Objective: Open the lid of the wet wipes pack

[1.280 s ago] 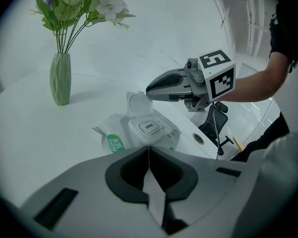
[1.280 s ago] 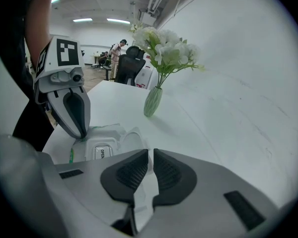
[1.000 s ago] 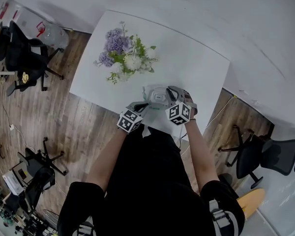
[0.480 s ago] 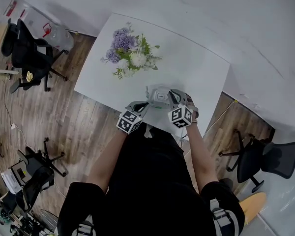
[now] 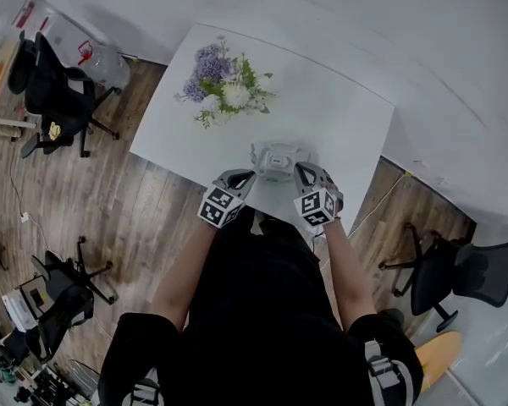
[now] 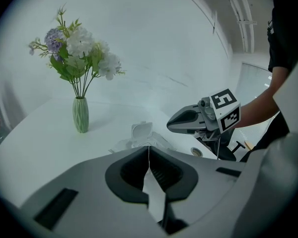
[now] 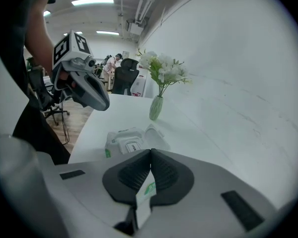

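The wet wipes pack (image 5: 275,161) lies on the white table (image 5: 347,125) close to its near edge. Its white flip lid (image 6: 141,131) stands up off the pack, and in the right gripper view the lid (image 7: 157,135) lies folded back beside the label. My left gripper (image 5: 244,176) is just left of the pack and short of it, jaws together with nothing in them. My right gripper (image 5: 301,171) sits at the pack's right near corner, also shut and empty. Each gripper sees the other: the right gripper (image 6: 173,125) and the left gripper (image 7: 104,104) hang above the table edge.
A green vase of white and purple flowers (image 5: 224,91) stands at the far left of the table. Office chairs (image 5: 55,91) sit on the wood floor to the left, another chair (image 5: 457,273) to the right. A white wall runs behind the table.
Both grippers have drawn back from the pack toward the person; the right one was over the pack's right side a second ago and is now off it.
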`<act>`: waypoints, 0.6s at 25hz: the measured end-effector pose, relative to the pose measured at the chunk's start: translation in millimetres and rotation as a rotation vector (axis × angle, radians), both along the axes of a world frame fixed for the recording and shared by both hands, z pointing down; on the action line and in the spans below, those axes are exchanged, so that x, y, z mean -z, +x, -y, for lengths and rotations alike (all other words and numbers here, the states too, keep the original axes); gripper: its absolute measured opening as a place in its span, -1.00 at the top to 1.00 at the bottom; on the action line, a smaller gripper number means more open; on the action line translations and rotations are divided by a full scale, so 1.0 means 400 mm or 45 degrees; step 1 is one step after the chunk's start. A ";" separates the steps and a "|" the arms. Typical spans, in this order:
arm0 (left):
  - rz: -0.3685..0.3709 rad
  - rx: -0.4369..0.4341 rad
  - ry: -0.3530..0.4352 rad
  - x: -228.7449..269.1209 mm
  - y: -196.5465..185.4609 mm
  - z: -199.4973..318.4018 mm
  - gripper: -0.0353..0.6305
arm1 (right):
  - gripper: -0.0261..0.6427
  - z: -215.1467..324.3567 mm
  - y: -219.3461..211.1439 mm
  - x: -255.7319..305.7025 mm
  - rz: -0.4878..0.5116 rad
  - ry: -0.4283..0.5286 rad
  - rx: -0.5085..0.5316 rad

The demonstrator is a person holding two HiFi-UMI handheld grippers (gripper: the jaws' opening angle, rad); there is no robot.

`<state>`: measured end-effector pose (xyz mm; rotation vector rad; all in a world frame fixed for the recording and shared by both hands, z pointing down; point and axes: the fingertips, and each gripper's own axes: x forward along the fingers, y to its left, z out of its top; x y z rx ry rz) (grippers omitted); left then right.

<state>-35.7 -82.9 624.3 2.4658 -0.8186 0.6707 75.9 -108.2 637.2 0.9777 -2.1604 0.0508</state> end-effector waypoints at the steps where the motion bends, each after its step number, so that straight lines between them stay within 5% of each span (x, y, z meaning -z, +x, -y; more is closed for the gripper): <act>1: 0.002 0.002 0.006 0.004 -0.001 -0.002 0.82 | 0.87 -0.012 0.002 -0.003 0.005 -0.010 0.001; 15: 0.023 0.029 0.053 0.042 0.043 -0.062 0.82 | 0.88 -0.107 0.051 0.001 0.077 -0.052 -0.006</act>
